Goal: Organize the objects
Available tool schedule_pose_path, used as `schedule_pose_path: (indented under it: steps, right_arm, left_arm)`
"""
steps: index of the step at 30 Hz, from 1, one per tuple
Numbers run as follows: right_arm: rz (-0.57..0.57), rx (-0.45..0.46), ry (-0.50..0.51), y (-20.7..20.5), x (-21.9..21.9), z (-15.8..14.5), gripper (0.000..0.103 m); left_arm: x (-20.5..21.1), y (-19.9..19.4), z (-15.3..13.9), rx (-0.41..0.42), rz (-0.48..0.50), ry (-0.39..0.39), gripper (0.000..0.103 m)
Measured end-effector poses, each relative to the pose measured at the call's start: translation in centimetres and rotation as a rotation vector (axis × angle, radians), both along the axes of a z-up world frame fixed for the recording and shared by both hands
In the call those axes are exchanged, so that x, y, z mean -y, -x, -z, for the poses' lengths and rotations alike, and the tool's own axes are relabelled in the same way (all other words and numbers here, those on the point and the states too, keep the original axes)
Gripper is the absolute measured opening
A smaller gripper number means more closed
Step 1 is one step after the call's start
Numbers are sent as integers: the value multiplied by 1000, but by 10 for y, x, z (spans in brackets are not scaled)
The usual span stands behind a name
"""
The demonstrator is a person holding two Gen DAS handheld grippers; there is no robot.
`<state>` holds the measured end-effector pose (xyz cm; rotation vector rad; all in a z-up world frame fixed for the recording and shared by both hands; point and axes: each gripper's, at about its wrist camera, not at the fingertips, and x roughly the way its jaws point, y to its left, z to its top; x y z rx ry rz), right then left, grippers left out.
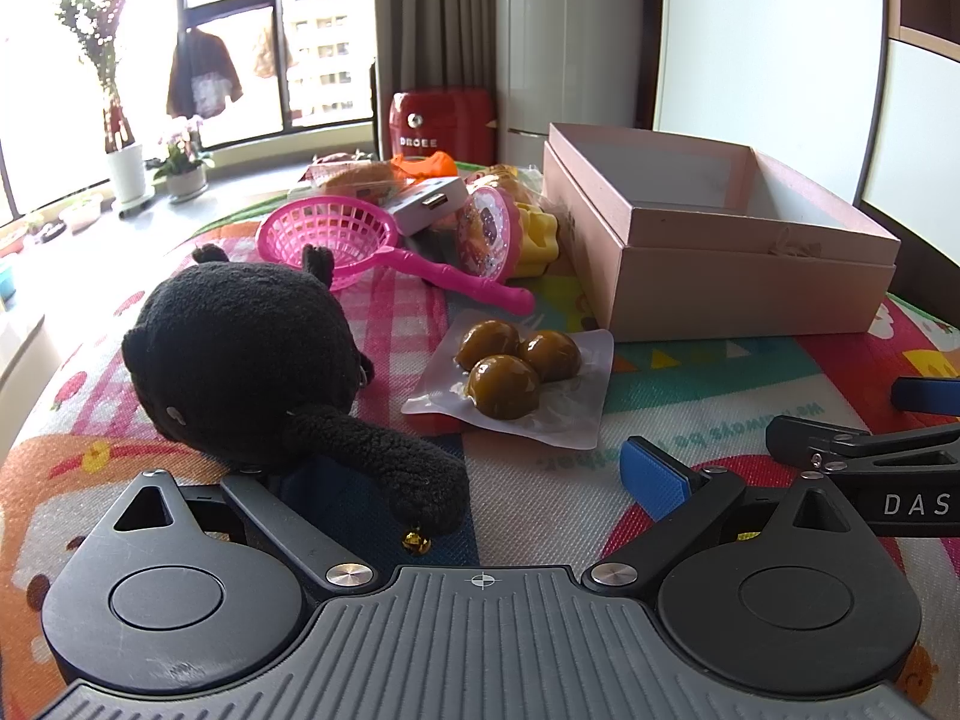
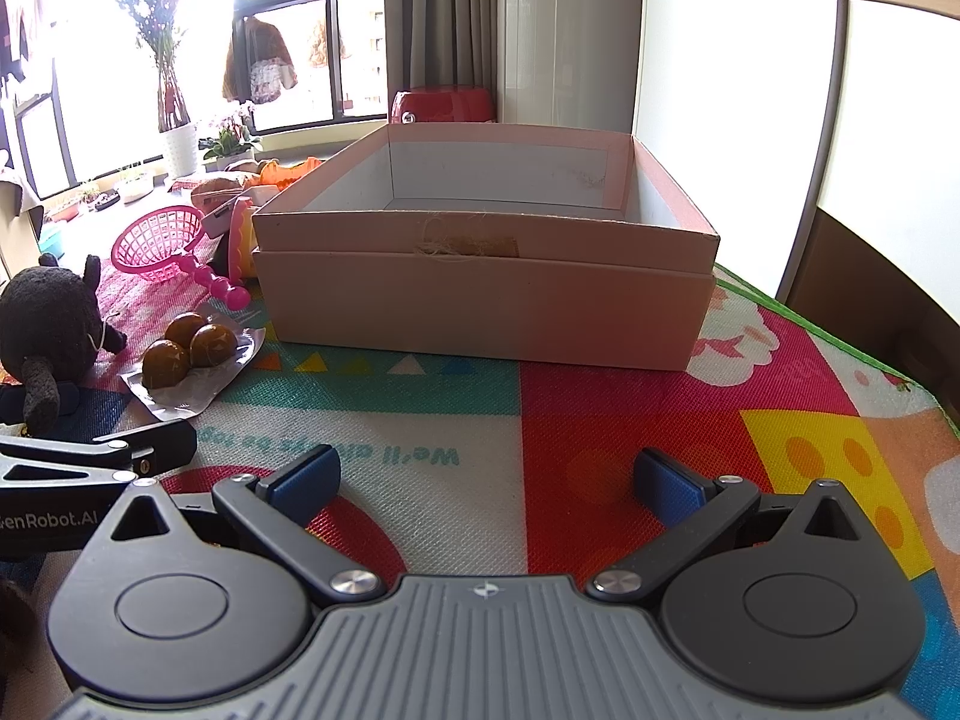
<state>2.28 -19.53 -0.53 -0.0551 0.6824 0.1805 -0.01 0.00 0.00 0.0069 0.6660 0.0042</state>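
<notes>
A black plush toy (image 1: pixel 240 354) lies on the colourful mat at the left. One of its limbs, with a small gold bell (image 1: pixel 416 542), hangs between the fingers of my left gripper (image 1: pixel 468 480). That gripper is open, and the plush hides its left pad. A sealed packet of three brown balls (image 1: pixel 510 372) lies just ahead. The open pink cardboard box (image 1: pixel 720 240) stands at the right. My right gripper (image 2: pixel 487 480) is open over bare mat in front of the pink box (image 2: pixel 480 300), nothing between its pads. The plush toy (image 2: pixel 54 324) and the packet (image 2: pixel 186 354) lie to its left.
A pink plastic strainer basket (image 1: pixel 336 234), a round pink-rimmed packet (image 1: pixel 486 228), a yellow toy (image 1: pixel 537 240), a white device (image 1: pixel 426 201) and wrapped food are piled behind. A red appliance (image 1: pixel 441 123) stands by the curtain. The right gripper (image 1: pixel 870 450) sits close beside the left.
</notes>
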Motion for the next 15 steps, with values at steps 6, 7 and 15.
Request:
schedule_pose_path:
  steps: [6,7,15]
  right_arm:
    - [0,0,-1,1,0,0,103]
    - [0,0,-2,1,0,0,103]
    - [0,-1,-4,0,0,-1,103]
  left_arm:
    - [0,0,0,0,0,-1,101]
    - [0,0,0,0,0,0,101]
    - [-5,12,-4,-6,36,22,100]
